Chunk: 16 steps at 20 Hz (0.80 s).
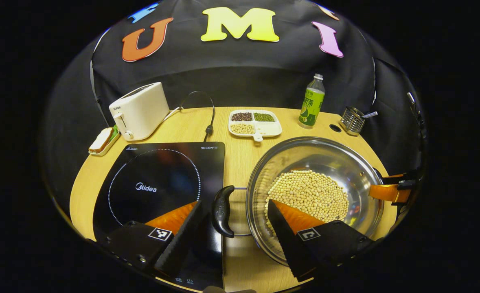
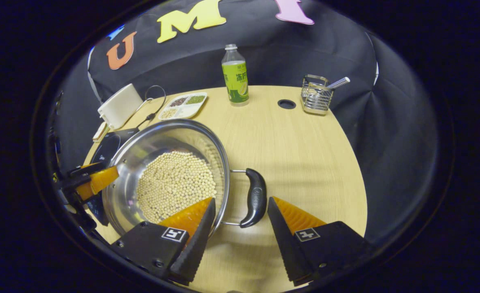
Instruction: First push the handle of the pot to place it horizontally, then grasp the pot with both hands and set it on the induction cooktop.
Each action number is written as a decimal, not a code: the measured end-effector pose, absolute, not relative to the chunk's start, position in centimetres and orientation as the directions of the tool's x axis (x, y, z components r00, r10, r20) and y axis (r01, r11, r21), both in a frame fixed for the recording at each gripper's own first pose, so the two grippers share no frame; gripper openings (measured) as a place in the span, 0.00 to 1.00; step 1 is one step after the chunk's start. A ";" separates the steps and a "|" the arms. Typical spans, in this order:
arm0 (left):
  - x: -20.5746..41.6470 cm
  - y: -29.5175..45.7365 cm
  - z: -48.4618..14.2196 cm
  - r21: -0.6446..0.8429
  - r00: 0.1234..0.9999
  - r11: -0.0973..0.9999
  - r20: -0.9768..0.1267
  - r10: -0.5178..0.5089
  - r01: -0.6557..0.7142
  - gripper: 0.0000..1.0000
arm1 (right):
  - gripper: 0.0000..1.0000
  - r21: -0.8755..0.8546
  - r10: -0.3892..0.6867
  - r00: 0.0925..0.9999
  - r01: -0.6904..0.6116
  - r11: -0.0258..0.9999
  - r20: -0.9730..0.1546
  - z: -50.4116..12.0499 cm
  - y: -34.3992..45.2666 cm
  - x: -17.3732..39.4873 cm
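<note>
clearly "midea" on the cooktop (image 1: 158,183), both tools released: left tool (image 1: 233,211), right tool (image 2: 242,209) astride pot handles

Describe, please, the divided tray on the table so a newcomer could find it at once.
Start at the table's far edge by the booth wall. Between the toaster and the bottle lies the tray, behind the pot. It alone is a white dish whose compartments hold differently coloured grains.

Both jaws are being held wide apart: left gripper (image 1: 235,211) at six o'clock, right gripper (image 2: 240,209) likewise.
</note>
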<state>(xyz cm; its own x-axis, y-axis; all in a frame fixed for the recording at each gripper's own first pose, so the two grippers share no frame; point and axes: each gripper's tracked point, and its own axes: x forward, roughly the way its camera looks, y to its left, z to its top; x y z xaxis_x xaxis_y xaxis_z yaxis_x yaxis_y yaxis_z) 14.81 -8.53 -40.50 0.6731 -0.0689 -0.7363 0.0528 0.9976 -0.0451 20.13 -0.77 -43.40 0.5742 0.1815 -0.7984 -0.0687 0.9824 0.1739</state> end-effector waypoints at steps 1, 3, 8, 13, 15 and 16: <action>15.0 -8.8 -40.6 -0.046 0.668 0.997 -0.741 -0.071 0.055 0.95 | 0.81 0.171 0.182 0.566 -0.073 0.982 -0.804 -43.6 -0.8 20.2; 15.1 -9.2 -41.0 -0.045 0.659 0.997 -0.749 -0.072 0.059 0.95 | 0.81 0.174 0.188 0.558 -0.079 0.982 -0.808 -43.8 -0.6 20.3; 15.5 -9.3 -41.5 -0.022 0.645 0.999 -0.763 -0.049 0.050 0.90 | 0.75 0.157 0.173 0.546 -0.076 0.985 -0.820 -44.3 -0.5 20.6; 15.4 -8.2 -41.4 0.025 0.624 1.000 -0.782 0.009 0.017 0.80 | 0.70 0.157 0.156 0.525 -0.044 0.987 -0.837 -44.4 -0.7 20.4; 15.6 -8.3 -42.1 0.028 0.613 1.000 -0.790 0.015 0.013 0.67 | 0.67 0.146 0.135 0.521 -0.021 0.989 -0.843 -44.4 -0.7 20.5; 15.7 -8.3 -41.9 0.032 0.609 0.999 -0.793 0.017 0.013 0.78 | 0.66 0.137 0.125 0.518 -0.014 0.990 -0.846 -44.5 -0.7 20.4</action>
